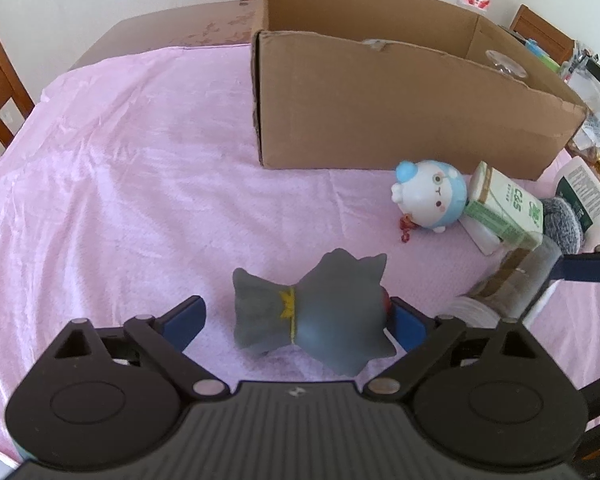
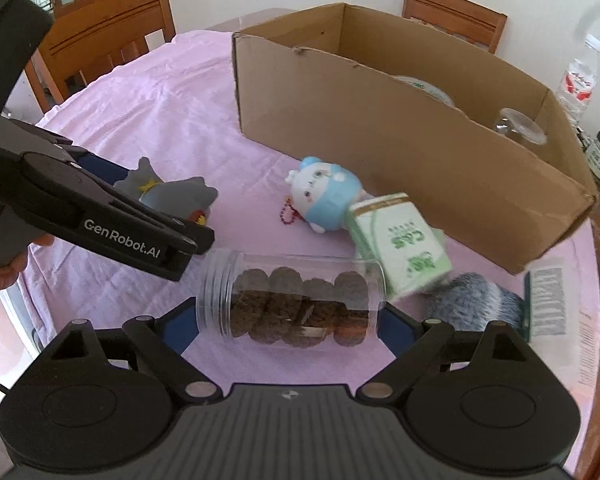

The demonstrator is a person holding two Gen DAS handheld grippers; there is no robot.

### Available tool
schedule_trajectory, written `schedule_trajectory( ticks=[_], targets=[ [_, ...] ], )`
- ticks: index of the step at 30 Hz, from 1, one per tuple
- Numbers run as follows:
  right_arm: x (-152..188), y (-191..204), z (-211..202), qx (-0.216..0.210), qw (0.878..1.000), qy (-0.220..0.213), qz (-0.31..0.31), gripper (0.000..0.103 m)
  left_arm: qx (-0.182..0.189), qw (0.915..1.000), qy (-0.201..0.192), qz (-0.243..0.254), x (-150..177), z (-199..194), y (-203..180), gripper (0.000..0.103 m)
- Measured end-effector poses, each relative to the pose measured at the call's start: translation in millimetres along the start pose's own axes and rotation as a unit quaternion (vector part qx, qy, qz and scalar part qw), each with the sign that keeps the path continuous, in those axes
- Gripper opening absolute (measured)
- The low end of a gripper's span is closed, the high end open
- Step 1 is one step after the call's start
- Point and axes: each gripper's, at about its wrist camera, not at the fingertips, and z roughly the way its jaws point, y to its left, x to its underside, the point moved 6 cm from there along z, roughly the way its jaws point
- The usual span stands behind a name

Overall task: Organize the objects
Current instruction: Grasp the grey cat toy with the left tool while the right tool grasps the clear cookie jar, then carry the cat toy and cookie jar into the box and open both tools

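Your left gripper [image 1: 296,320] had its fingers wide w/ the grey toy [image 1: 312,316] lying between them on the pink cloth [image 1: 140,160]; one pad touched its red end, the other stood clear. Your right gripper [image 2: 288,320] straddled the clear cookie jar [image 2: 292,300], lying on its side, fingers at both ends; can't tell if they pressed. Cardboard box [image 1: 380,120] sat behind, near the blue-white toy [image 1: 430,196].
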Motion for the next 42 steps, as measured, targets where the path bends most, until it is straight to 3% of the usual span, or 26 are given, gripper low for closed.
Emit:
schedule_trajectory(
  ticks=[8, 20, 27, 33, 42],
  targets=[
    [4.4, -6.2, 1.0, -0.004, 1.0, 0.004, 0.013, 0.094, 0.016, 0.9998, -0.001, 0.006, 0.5, 0.8, -6.0, 0.074],
    [-9.5, -13.3, -17.6, -0.007, 1.0, -0.003, 0.007, 0.094, 0.039, 0.9983, 0.012, 0.04, -12.5, -12.5, -4.9, 0.073],
    [-26.8, -25.1, -38.1, -0.008, 1.0, -0.012, 0.005, 0.094, 0.07, 0.9927, 0.013, 0.097, -42.9, -43.5, -11.0, 0.073],
    [-46.6, -36.1, -58.8, -0.01, 1.0, -0.028, -0.003, 0.094, 0.088, 0.9873, -0.012, 0.132, -83.4, -67.4, -24.5, 0.073],
    [-95.8, -64.3, -88.0, 0.016, 0.997, -0.076, -0.03, 0.094, 0.112, 0.9826, -0.037, 0.143, -142.2, -71.3, -44.9, 0.073]
  ],
)
